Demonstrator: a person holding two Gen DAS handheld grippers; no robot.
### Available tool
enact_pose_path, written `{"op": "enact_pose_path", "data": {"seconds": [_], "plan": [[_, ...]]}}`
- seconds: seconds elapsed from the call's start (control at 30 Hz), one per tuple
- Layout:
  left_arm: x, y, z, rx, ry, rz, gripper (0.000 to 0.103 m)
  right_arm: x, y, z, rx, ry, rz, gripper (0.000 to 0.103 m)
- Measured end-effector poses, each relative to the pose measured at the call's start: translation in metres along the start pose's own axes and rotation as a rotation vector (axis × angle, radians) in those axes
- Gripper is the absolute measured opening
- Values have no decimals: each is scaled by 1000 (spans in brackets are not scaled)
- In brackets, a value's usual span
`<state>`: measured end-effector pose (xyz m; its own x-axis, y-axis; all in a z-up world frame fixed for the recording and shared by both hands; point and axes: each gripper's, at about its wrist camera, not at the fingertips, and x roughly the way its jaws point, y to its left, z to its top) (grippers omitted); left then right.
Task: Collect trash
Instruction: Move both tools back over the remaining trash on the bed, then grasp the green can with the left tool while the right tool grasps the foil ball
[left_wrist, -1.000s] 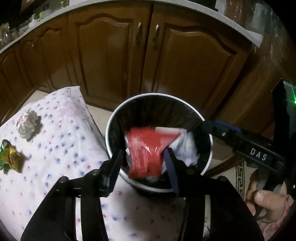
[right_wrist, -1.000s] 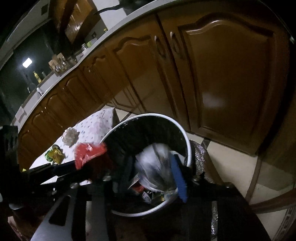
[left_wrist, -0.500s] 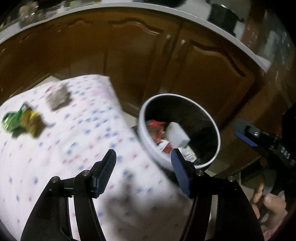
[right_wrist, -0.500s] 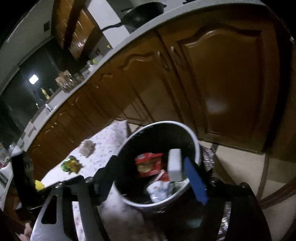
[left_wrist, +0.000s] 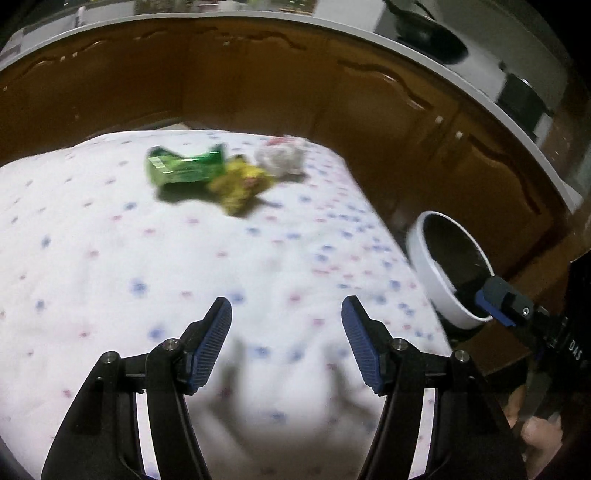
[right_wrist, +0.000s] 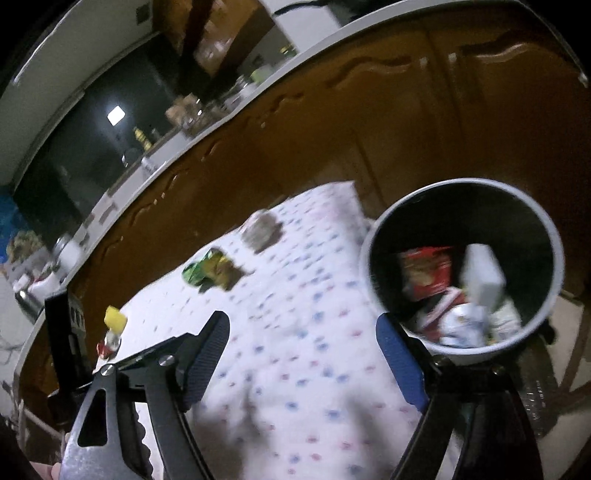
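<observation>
Both tools empty, fingers spread wide apart — left gripper (left_wrist: 286, 345) over the white desk cloth with small pink and blue dots (left_wrist: 110, 277), right gripper (right_wrist: 301, 360) beside the round white-rimmed bin with dark inside (right_wrist: 554, 251).

Bin already holds a red snack packet (right_wrist: 424, 273), a white block (right_wrist: 482, 275) and other wrappers. Still on the cloth, well away from the bin toward the brown cabinets: a crumpled green wrapper (left_wrist: 181, 168), a yellow-gold wrapper (left_wrist: 236, 182) touching it, and a grey-white paper wad (left_wrist: 280, 158) just beside that. There's also a small yellow piece (right_wrist: 115, 319) further from the bin, near the left tool in the right view.

Looks like the next step is a pick from that cluster. Take the wad first with your left — it's nearest the bin and stands free on one side. Come down over it, fingers straddling, close only once both pads are past its widest part. Green and yellow overlap — pinch where they meet and you might lift both; otherwise expect the second to drag. Frames are blurred, so slow down before closing.
</observation>
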<state>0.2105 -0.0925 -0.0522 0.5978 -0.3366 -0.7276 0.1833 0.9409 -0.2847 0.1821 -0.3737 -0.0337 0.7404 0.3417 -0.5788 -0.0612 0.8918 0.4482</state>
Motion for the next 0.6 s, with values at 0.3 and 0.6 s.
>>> {"op": "enact_pose_path", "data": {"seconds": [0.3, 0.6], "plan": [[-8, 54, 11, -77, -24, 47, 63, 47, 36, 5, -24, 49, 34, 84], [12, 91, 40, -125, 8, 63, 64, 84, 47, 28, 0, 70, 71, 84]]}}
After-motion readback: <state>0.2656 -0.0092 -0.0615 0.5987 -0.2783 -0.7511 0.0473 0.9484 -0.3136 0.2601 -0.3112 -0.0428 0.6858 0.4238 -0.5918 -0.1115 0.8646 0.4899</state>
